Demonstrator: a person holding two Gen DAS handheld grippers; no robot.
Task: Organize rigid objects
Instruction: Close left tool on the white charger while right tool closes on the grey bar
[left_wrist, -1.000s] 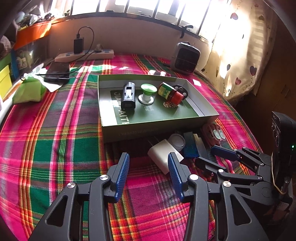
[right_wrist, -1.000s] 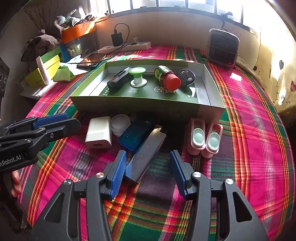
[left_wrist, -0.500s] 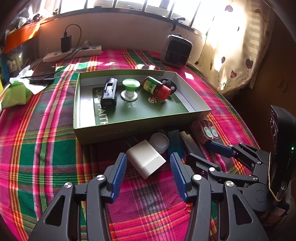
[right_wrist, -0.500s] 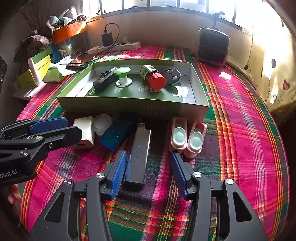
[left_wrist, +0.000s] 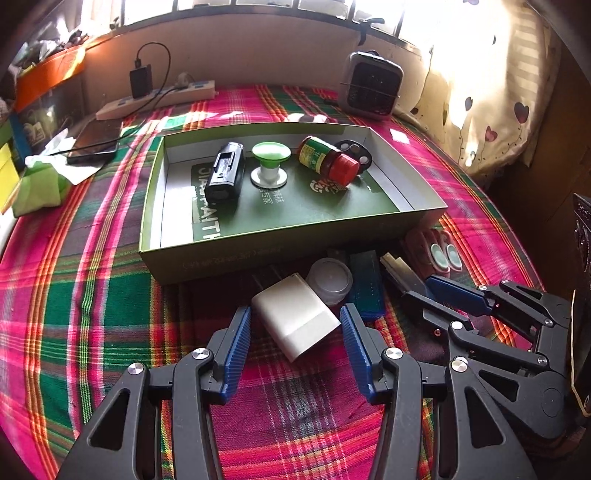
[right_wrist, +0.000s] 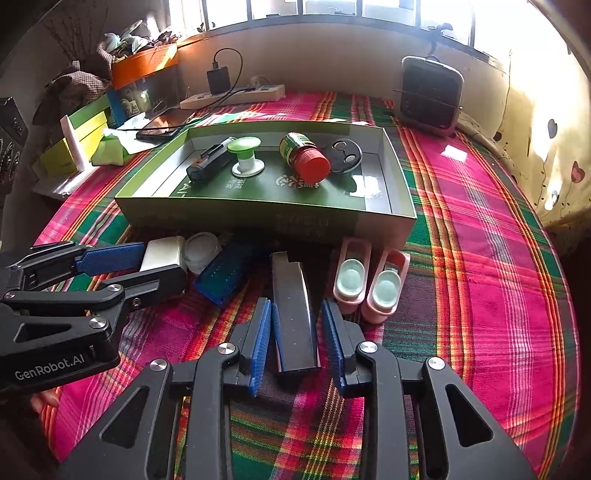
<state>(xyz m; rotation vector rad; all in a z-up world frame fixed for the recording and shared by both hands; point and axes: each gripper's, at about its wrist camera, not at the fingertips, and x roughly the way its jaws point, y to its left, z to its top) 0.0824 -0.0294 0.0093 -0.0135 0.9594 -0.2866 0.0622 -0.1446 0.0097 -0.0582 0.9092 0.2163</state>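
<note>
**Both grippers set around their targets in front of the green tray**

I hold the left gripper (left_wrist: 295, 334) spread, its blue pads either side of the white charger block (left_wrist: 295, 319), which lies askew on the plaid cloth (left_wrist: 74, 295); the pads do not appear to touch it yet. I keep the right gripper (right_wrist: 296, 338) spread as well, straddling the near end of the dark flat bar (right_wrist: 295, 314), one pad close against its left edge, the other a little off. Each tool lines up along its object's length so that closing would pinch the narrow sides. Between the two targets lie a round white jar (left_wrist: 330, 280) and a blue case (left_wrist: 365, 282); a pair of pink lens cases (right_wrist: 371, 280) sits just right of the bar. The green tray (left_wrist: 258, 254) behind them already holds a black device (left_wrist: 225, 171), a green-topped spool (left_wrist: 269, 166), a red-capped bottle (left_wrist: 327, 160) and a dark disc (left_wrist: 354, 151), so I judge the row outside is what remains to be sorted.
</note>
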